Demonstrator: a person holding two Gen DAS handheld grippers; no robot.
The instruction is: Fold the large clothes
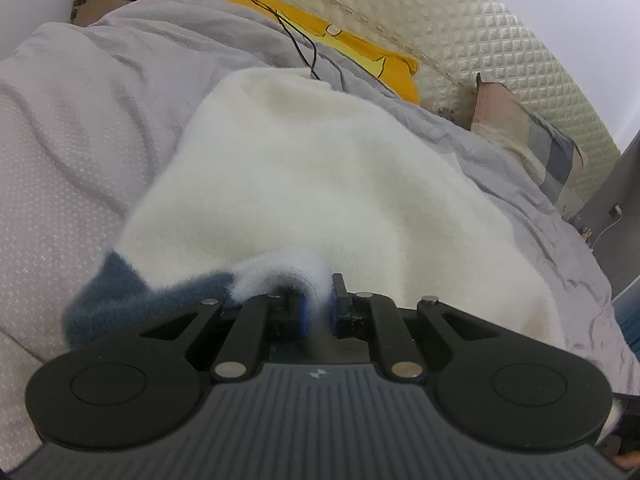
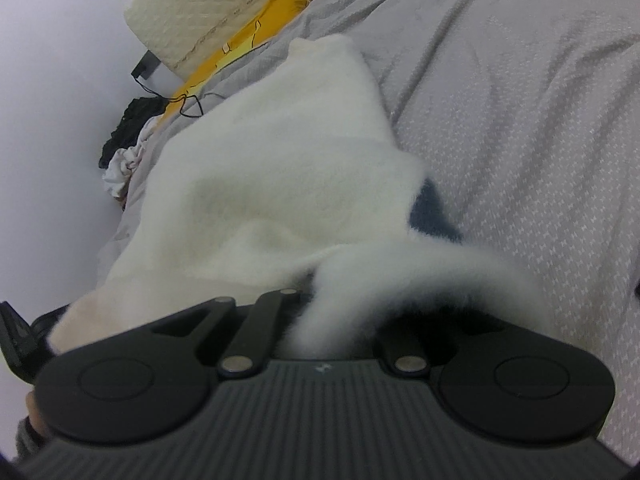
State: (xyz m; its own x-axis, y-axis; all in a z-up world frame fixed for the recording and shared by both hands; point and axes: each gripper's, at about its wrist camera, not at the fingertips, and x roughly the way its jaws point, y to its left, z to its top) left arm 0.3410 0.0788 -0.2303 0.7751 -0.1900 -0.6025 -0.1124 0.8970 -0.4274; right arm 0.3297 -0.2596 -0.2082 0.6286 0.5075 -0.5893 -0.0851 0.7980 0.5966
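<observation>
A fluffy white sweater (image 1: pixel 320 184) with a dark blue band (image 1: pixel 108 300) lies spread on the grey bed sheet (image 1: pixel 80 120). My left gripper (image 1: pixel 319 312) is shut on a light ribbed edge of the sweater, pinched between its blue pads. In the right wrist view the same sweater (image 2: pixel 280 168) stretches away from me, with a bit of the blue band (image 2: pixel 432 212) at its right side. My right gripper (image 2: pixel 328 332) is shut on a fold of the white sweater, which drapes over and hides its fingertips.
A yellow garment (image 1: pixel 360 52) with a black cable (image 1: pixel 296 40) across it lies by the quilted cream headboard (image 1: pixel 480 40). A checked pillow (image 1: pixel 532 140) leans at the right. A cardboard box (image 1: pixel 104 0) with crumpled white clothes stands at the far left.
</observation>
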